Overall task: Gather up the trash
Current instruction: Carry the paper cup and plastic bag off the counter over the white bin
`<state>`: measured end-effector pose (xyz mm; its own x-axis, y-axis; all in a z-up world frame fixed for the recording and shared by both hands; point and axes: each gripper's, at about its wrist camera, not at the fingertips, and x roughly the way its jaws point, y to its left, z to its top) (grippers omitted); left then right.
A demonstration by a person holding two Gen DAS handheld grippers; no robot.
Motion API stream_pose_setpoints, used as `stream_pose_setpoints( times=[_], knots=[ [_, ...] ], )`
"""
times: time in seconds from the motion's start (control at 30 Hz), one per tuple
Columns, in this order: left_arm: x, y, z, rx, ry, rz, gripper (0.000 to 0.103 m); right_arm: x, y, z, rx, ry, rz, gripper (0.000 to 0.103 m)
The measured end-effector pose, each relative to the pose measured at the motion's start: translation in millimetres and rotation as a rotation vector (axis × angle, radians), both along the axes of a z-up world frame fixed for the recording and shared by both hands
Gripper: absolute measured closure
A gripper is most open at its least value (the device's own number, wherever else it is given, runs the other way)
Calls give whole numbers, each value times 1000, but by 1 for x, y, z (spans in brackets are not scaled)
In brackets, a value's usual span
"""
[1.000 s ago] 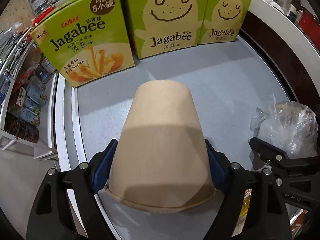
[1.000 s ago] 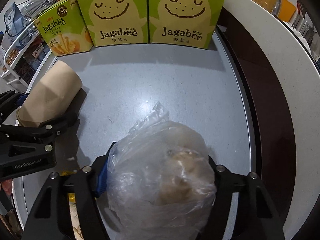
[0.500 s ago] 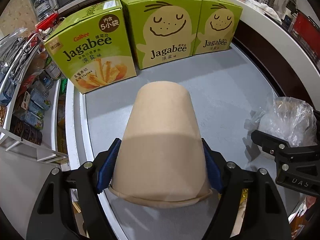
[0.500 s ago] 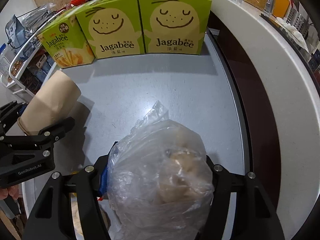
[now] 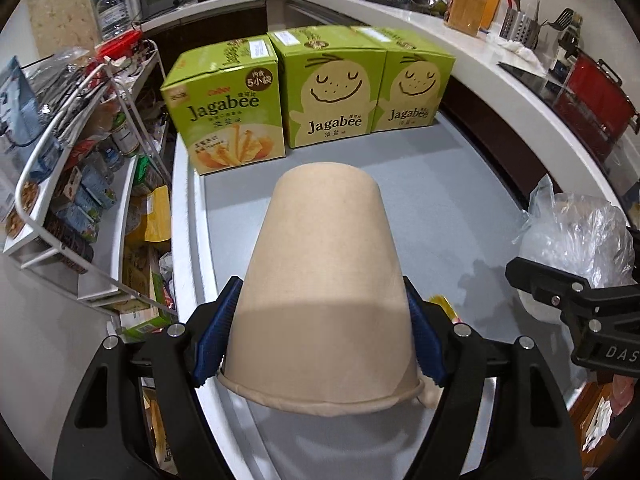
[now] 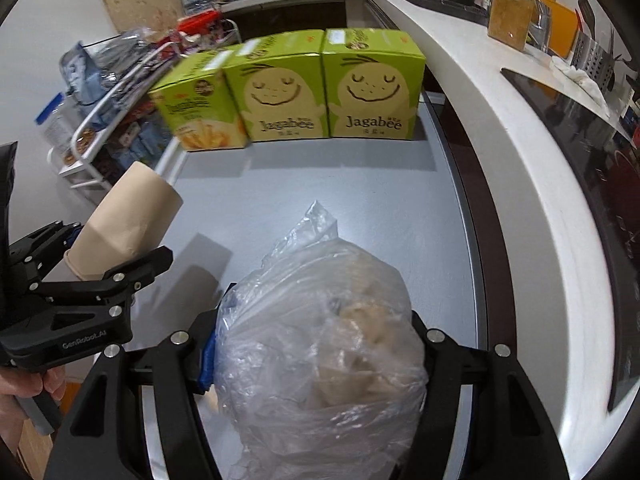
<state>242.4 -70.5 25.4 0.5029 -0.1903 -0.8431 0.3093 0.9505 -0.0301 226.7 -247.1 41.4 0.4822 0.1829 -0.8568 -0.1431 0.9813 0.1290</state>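
My left gripper [image 5: 320,332] is shut on a tan paper cup [image 5: 324,288], its bottom pointing forward and its rim near the camera, held above the grey table [image 5: 440,200]. The cup [image 6: 128,220] and left gripper [image 6: 92,280] also show at the left of the right wrist view. My right gripper [image 6: 316,344] is shut on a crumpled clear plastic bag [image 6: 320,344] with brownish scraps inside, held above the table [image 6: 360,200]. The bag [image 5: 576,240] and right gripper [image 5: 568,292] show at the right of the left wrist view.
Three green Jagabee boxes [image 5: 324,88] stand in a row at the table's far edge. A white wire rack [image 5: 68,168] full of packets stands left of the table. A curved white counter [image 6: 500,128] with kitchen utensils runs along the right.
Both grippers have risen and drawn back from the table with the cup and the bag still held. The boxes look farther away and more of the kitchen shows.
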Motion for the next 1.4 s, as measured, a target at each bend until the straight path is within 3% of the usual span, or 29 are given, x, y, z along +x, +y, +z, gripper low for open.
stream_pose_setpoints(
  times=[0.4,0.7,1.0,1.4],
  knots=[
    [-86,12,26,-25,-43,20,26,-82,-3,31,76,-21,90,39],
    [-157,20,30,-37,-21,24,26,-147,-8,37,114,16,159,39],
    [-226,16,10,-16,59,-4,26,-208,2,8,106,131,257,39],
    [-279,8,-52,42,216,-71,26,-251,14,-50,37,256,296,39]
  ],
)
